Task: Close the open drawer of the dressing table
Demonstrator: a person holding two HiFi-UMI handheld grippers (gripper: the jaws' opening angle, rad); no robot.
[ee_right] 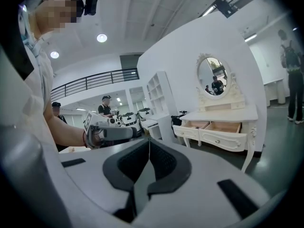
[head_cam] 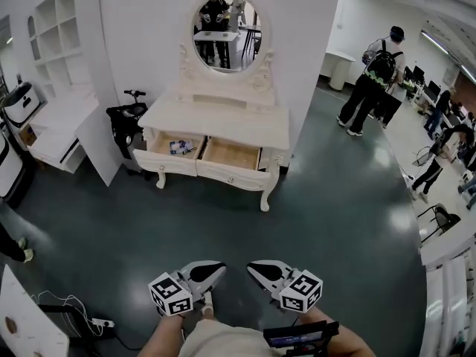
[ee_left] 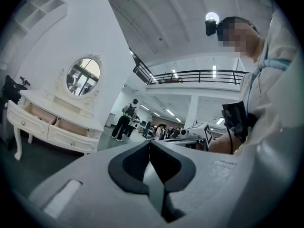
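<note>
The white dressing table [head_cam: 216, 119] stands against the far wall under an oval mirror [head_cam: 227, 32]. Both of its drawers are pulled out: the left drawer [head_cam: 175, 148] holds a small item and the right drawer [head_cam: 231, 155] looks empty. The table also shows in the left gripper view [ee_left: 50, 109] and the right gripper view [ee_right: 223, 115]. My left gripper [head_cam: 221, 268] [ee_left: 150, 144] and right gripper [head_cam: 251, 267] [ee_right: 149, 141] hang low near my body, well short of the table, with their tips turned toward each other. Both are shut with nothing between the jaws.
A black scooter [head_cam: 125, 121] is parked left of the table, beside a white shelf unit [head_cam: 59, 58]. A person with a backpack [head_cam: 372, 80] walks at the right, others further off. A power strip with cables [head_cam: 98, 322] lies at the lower left. Dark floor [head_cam: 223, 222] stretches to the table.
</note>
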